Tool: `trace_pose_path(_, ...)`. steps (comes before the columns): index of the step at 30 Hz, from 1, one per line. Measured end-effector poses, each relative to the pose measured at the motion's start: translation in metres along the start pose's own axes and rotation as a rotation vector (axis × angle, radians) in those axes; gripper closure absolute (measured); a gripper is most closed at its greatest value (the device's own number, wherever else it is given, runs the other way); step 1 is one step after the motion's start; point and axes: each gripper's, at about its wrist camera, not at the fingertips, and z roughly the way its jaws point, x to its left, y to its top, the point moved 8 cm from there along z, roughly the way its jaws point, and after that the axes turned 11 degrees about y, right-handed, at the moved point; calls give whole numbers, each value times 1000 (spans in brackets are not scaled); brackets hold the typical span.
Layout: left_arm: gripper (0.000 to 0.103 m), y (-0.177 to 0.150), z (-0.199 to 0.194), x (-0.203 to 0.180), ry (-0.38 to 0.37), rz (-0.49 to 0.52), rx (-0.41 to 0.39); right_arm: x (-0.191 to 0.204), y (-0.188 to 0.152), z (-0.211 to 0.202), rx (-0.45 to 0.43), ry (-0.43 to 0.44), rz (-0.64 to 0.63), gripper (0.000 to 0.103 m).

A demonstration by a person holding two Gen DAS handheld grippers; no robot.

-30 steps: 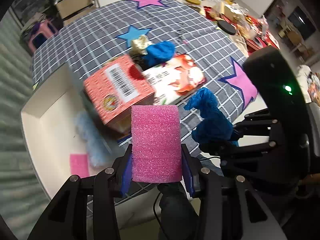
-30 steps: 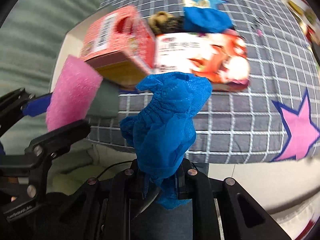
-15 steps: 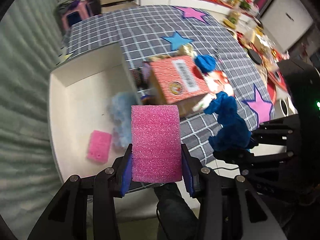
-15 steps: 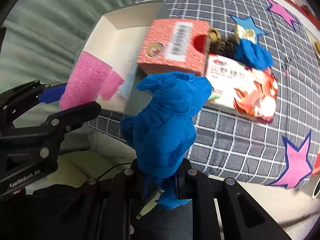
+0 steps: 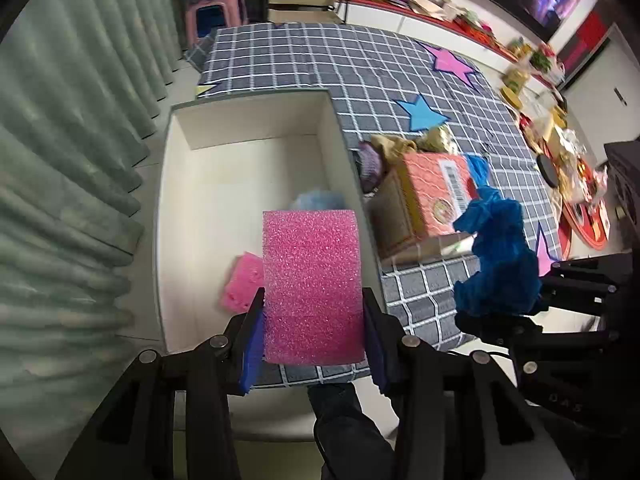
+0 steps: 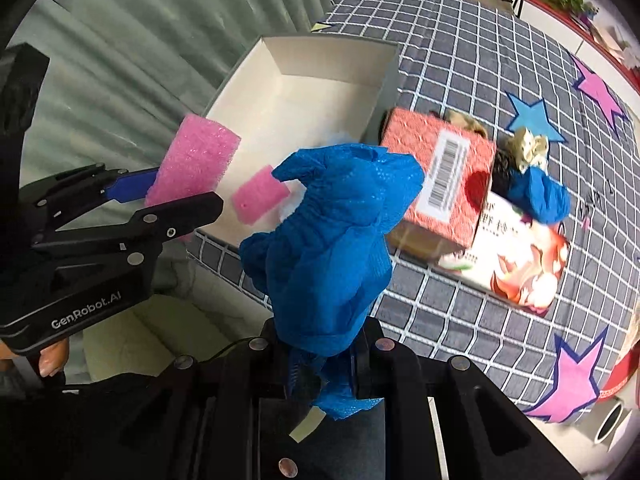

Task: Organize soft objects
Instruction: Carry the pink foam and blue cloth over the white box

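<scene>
1. My left gripper (image 5: 314, 330) clamps a pink foam block (image 5: 312, 280) between its blue pads (image 5: 252, 354); the block stands upright over the near end of the white box (image 5: 176, 208).
2. My right gripper (image 6: 324, 354) is pinched shut on a crumpled blue cloth (image 6: 332, 240); the cloth bunches up above the jaws, over the near edge of the checked tablecloth (image 6: 460, 40), just right of the box.
3. The white box sits at the tablecloth's left edge, open at the top; inside lie a smaller pink sponge (image 5: 242, 282) near the front and a pale blue fluffy thing (image 5: 318, 200) against the right wall; the rest of its floor is bare.
4. Just beside the box's right wall stands a red carton (image 6: 436, 176) with a barcode label; it leans on a flat printed packet (image 6: 520, 256).
5. Behind the carton lie a second blue cloth (image 6: 540, 196), a cream-coloured bundle (image 6: 530, 146) and a dark one I cannot identify.
</scene>
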Motion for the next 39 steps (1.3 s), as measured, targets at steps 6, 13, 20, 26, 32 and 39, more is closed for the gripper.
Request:
trace_pose_path(6, 56, 2, 4, 17, 8, -48, 2, 8, 15, -1, 5, 7, -25, 83)
trace_pose_path(13, 56, 3, 12, 24, 5, -78, 16, 15, 28, 3, 16, 8, -63, 83)
trace_pose_path(20, 56, 5, 14, 27, 5, -80, 15, 22, 36, 8, 28, 8, -99, 83)
trace_pose_path(26, 56, 6, 16, 33, 8, -86, 14, 22, 41, 9, 25, 7, -103, 83)
trace_pose_path(32, 56, 11, 17, 40, 10, -100, 14, 22, 41, 8, 26, 6, -101, 83)
trace_pose_path(39, 56, 10, 23, 53, 21, -127, 23, 23, 45, 9, 11, 24, -84, 83)
